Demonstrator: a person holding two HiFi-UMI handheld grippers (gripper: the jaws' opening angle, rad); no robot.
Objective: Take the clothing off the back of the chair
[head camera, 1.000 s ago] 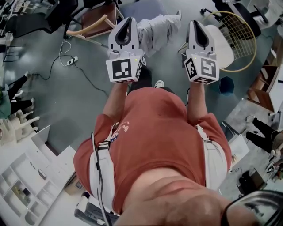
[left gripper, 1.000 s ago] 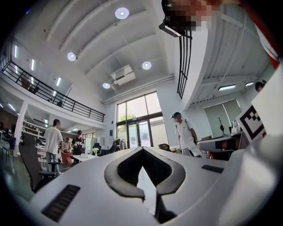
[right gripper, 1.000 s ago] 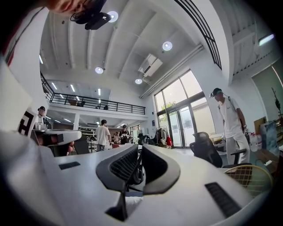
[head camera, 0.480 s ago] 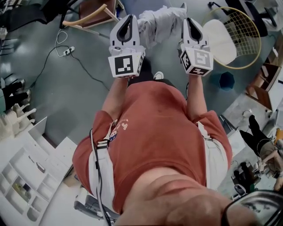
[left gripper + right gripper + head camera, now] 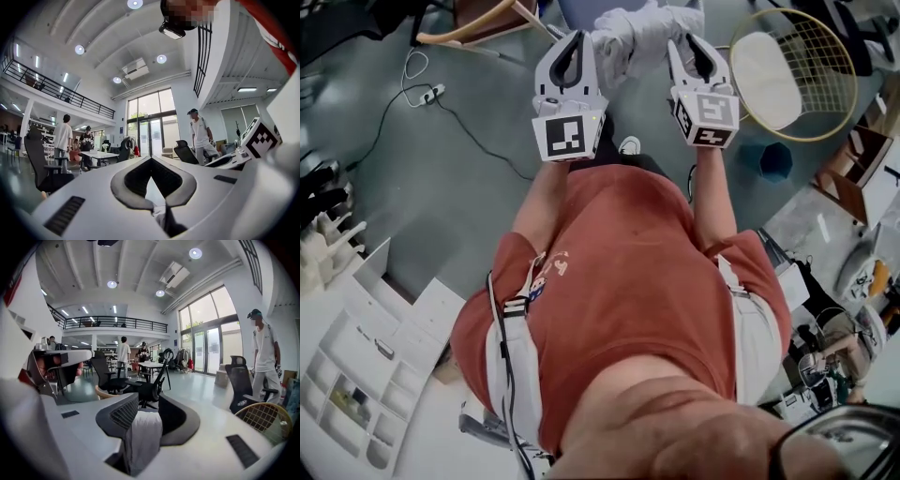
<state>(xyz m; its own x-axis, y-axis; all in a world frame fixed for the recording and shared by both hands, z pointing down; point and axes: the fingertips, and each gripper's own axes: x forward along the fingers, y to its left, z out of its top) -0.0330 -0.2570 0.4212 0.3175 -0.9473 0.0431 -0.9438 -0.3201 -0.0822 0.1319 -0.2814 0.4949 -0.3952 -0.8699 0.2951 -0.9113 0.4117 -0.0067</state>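
Observation:
A pale grey garment point(image 5: 642, 33) hangs bunched between my two grippers at the top of the head view, in front of the person's red shirt. My left gripper point(image 5: 572, 52) is shut on its left side; in the left gripper view the jaws point(image 5: 151, 161) meet and a bit of cloth point(image 5: 159, 216) shows below the pinch. My right gripper point(image 5: 692, 54) is at the garment's right side and its jaws are opening. In the right gripper view point(image 5: 146, 406) a fold of cloth point(image 5: 143, 437) hangs between them, with a gap on its right. A wooden chair point(image 5: 478, 21) stands at the upper left.
A round wire chair point(image 5: 820, 84) with a white cushion stands at the upper right, a blue object point(image 5: 776, 159) below it. A cable with a power strip point(image 5: 427, 92) lies on the floor at left. White shelving point(image 5: 356, 375) is at lower left. People and office chairs stand beyond.
Both grippers have sunk and moved toward the top of the head view with the garment. The right gripper's jaws, closed before, have spread apart.

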